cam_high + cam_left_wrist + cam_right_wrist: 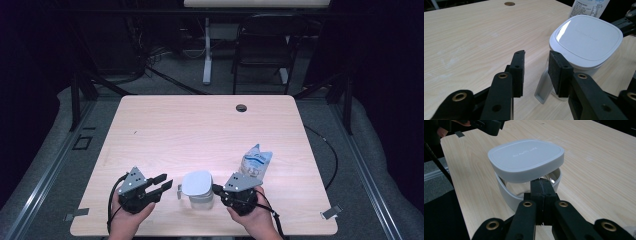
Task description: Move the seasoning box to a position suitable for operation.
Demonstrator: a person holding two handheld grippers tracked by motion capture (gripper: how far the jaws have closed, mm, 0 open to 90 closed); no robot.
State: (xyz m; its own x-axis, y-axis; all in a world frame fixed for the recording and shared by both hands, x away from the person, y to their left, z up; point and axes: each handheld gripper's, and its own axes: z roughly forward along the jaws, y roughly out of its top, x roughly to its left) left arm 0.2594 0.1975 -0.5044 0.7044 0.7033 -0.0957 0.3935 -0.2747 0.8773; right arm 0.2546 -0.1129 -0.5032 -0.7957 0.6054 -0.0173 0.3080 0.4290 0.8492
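The surface is lit evenly from above, while the room around it is left almost black. A bright glare patch is seen on the white lid, just beyond the jaws in the left gripper view. Only soft, short shadows are cast. The jaws nearest each gripper camera are rendered slightly soft, and mild bending is noticed at the frame edges.

High view overlooks table; claw views closely share container.

Wooden table: lidded container, pouch
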